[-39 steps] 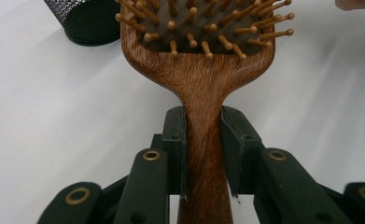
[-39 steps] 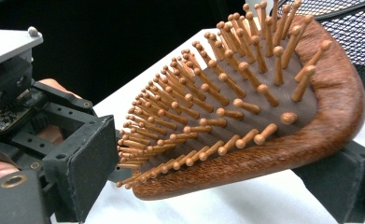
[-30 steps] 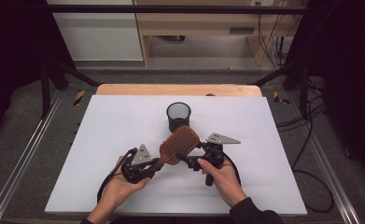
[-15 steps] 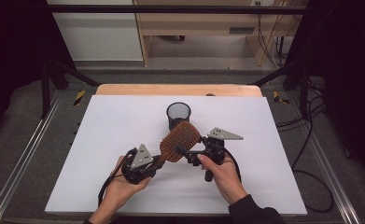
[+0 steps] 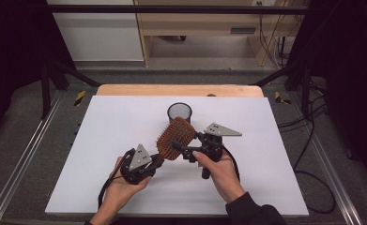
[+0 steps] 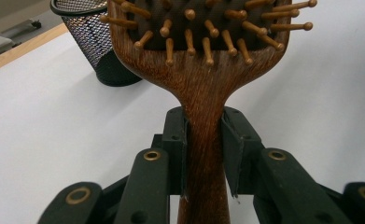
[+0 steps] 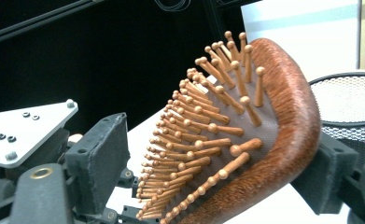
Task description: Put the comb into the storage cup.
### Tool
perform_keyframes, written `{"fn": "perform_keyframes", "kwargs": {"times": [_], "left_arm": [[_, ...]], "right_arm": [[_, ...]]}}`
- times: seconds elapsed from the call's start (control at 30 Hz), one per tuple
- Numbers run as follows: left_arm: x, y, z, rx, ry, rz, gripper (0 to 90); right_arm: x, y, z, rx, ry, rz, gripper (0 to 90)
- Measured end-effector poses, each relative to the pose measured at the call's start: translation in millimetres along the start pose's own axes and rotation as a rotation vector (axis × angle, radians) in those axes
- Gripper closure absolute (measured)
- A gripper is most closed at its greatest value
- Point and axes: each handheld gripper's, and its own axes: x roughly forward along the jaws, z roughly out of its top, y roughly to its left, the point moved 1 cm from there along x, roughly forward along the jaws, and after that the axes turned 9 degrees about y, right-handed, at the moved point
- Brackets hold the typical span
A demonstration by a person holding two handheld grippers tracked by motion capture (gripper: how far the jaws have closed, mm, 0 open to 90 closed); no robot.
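A wooden paddle hairbrush (image 5: 175,136) with wooden pins is held off the white tabletop (image 5: 101,140), head tilted up toward a black mesh cup (image 5: 179,112). My left gripper (image 5: 156,159) is shut on the brush's narrow handle (image 6: 203,154), both pads pressing its sides. My right gripper (image 5: 177,149) straddles the brush head (image 7: 283,116), and its jaws have just been closing. One pad rests against the wooden back, and the other stands just short of the pin tips. The mesh cup (image 7: 348,107) stands right behind the head.
The mesh cup (image 6: 91,46) is upright at the table's middle back. A wooden strip (image 5: 181,90) runs along the far table edge, with metal rails at both sides. Cables (image 5: 312,154) trail off to the right.
The brush head has risen and tipped up toward the cup. My right gripper has lifted with it, and its jaws have narrowed around the head. The left hand has stayed put.
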Motion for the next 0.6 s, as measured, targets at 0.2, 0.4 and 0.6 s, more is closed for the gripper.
{"fn": "perform_keyframes", "kwargs": {"times": [0.2, 0.4, 0.6], "left_arm": [[-2.4, 1.1, -0.3, -0.007, -0.025, 0.007, 72.8], [-4.3, 2.7, -0.9, -0.023, -0.047, 0.011, 72.8], [-4.0, 1.0, -0.3, -0.017, -0.047, 0.013, 72.8]], "right_arm": [[3.7, 2.7, 4.5, 0.026, -0.015, 0.021, 25.0], [8.2, 6.6, 10.3, 0.027, -0.021, 0.014, 29.1], [14.6, 9.7, 12.7, 0.043, -0.008, 0.019, 34.3]]}}
